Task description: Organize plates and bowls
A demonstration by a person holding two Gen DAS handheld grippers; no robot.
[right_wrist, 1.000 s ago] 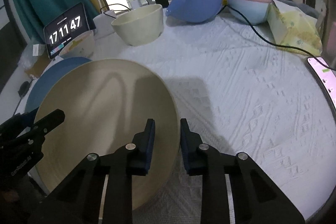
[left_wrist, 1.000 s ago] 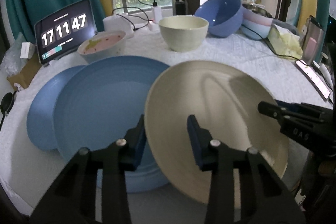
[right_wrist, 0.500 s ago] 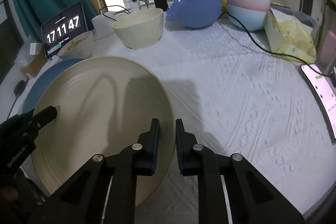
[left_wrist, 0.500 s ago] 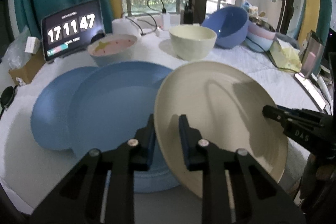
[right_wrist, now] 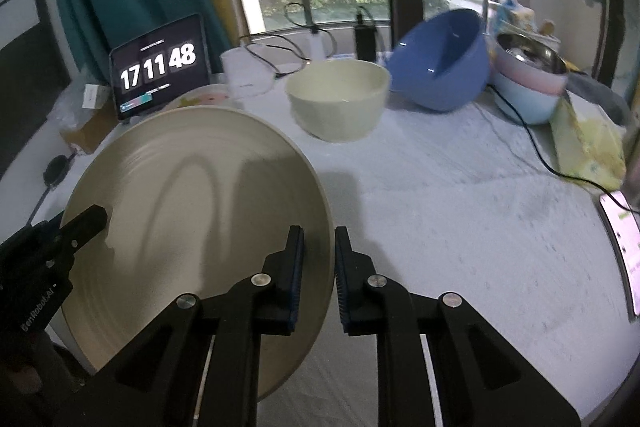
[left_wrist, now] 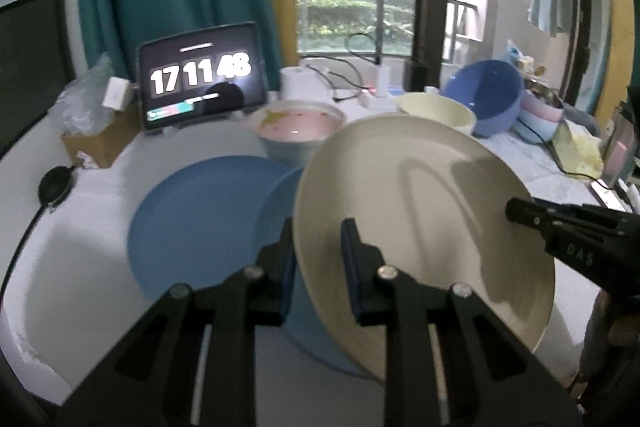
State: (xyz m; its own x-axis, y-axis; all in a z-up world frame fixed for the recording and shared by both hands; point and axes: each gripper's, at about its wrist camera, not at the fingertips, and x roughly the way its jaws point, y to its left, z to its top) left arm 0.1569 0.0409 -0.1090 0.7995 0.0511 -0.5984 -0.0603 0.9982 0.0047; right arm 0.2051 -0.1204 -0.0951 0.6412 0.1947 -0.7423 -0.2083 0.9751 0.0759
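A cream plate (left_wrist: 420,211) is held tilted above the table by both grippers. My left gripper (left_wrist: 318,251) is shut on its left rim. My right gripper (right_wrist: 319,259) is shut on its right rim; the plate (right_wrist: 192,219) fills the left of the right wrist view. Two blue plates (left_wrist: 208,227) lie overlapped on the table under and left of it. A pink-lined bowl (left_wrist: 298,131), a cream bowl (right_wrist: 338,103), a tipped blue bowl (right_wrist: 440,63) and stacked pastel bowls (right_wrist: 528,87) stand farther back.
A tablet clock (left_wrist: 200,83) stands at the back left beside a cardboard box (left_wrist: 96,139). Cables and chargers (right_wrist: 300,47) run along the back. A yellow packet (right_wrist: 588,143) and a phone (right_wrist: 624,247) lie at the right edge. White cloth (right_wrist: 460,227) covers the table.
The left gripper closed onto the cream plate's rim. Both grippers then lifted the plate off the table and tilted it, and the view rose.
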